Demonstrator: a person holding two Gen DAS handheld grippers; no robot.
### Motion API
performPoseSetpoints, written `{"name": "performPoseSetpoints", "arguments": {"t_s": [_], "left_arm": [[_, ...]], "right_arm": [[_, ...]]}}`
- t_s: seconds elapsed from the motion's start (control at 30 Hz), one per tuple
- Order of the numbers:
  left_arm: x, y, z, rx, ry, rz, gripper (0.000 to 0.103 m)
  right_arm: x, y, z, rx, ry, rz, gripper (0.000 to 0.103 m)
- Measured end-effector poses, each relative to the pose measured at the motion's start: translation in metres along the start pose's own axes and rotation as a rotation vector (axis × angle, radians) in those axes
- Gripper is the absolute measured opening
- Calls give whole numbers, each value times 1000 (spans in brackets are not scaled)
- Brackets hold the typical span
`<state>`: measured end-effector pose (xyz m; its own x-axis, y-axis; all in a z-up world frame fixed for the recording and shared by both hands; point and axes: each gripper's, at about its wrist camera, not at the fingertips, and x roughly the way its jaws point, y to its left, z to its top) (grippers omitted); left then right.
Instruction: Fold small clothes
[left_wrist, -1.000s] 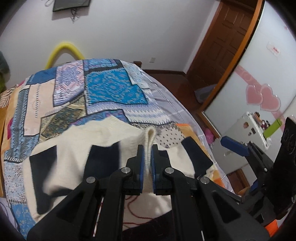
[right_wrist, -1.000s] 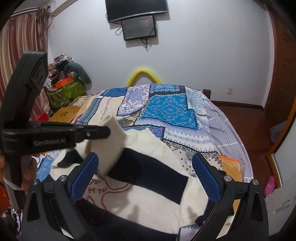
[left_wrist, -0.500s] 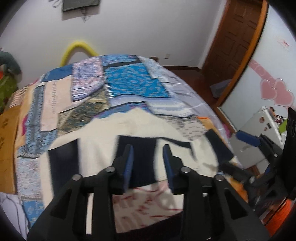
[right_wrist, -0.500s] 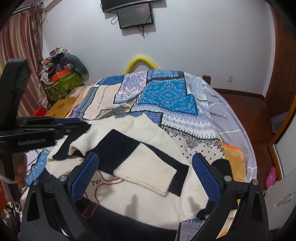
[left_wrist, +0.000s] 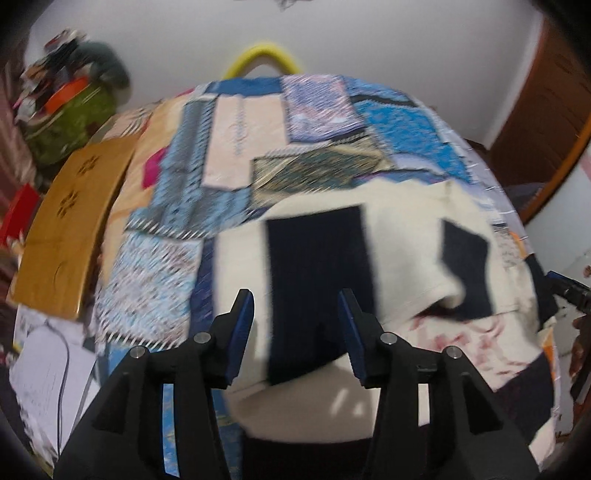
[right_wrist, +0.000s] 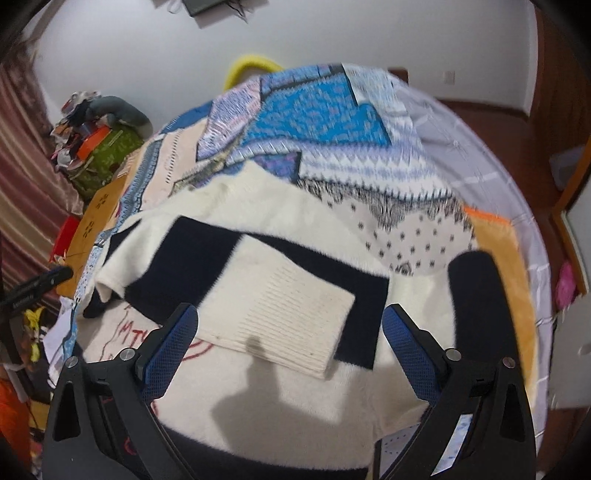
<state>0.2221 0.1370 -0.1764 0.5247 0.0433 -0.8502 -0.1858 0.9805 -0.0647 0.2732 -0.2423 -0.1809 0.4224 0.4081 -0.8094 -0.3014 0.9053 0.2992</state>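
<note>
While both tools, left (left_wrist: 295, 332) and right (right_wrist: 290, 350), gape empty, the sweater (right_wrist: 280, 295) lies flat.

Red stitched letters on the cream sweater (right_wrist: 280, 391), near its left side, look like "MTU" but blur.

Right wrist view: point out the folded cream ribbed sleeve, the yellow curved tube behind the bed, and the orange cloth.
Folded cream ribbed sleeve (right_wrist: 280, 314): right wrist view, middle of its ribbing.
Yellow curved tube (right_wrist: 248, 63): right wrist view, top of arch.
Orange cloth (right_wrist: 506, 254): right wrist view, flat middle.
</note>
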Motion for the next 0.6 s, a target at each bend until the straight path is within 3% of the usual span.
{"name": "performPoseSetpoints", "arguments": {"t_s": [0.2,0.27,0.43,0.6], "left_arm": [[12,34,-25,-49,36,12,48],[14,39,-32,-51,37,21,54],[21,45,-44,-51,57,35,55],[30,45,-51,-59,74,40,62]], "right_arm": [[23,-15,-3,92,79,42,86],[30,-20,-5,122,104,60,82],[48,-27,-12,179,165,108,65],[48,-29,-18,218,153,158,49]]}}
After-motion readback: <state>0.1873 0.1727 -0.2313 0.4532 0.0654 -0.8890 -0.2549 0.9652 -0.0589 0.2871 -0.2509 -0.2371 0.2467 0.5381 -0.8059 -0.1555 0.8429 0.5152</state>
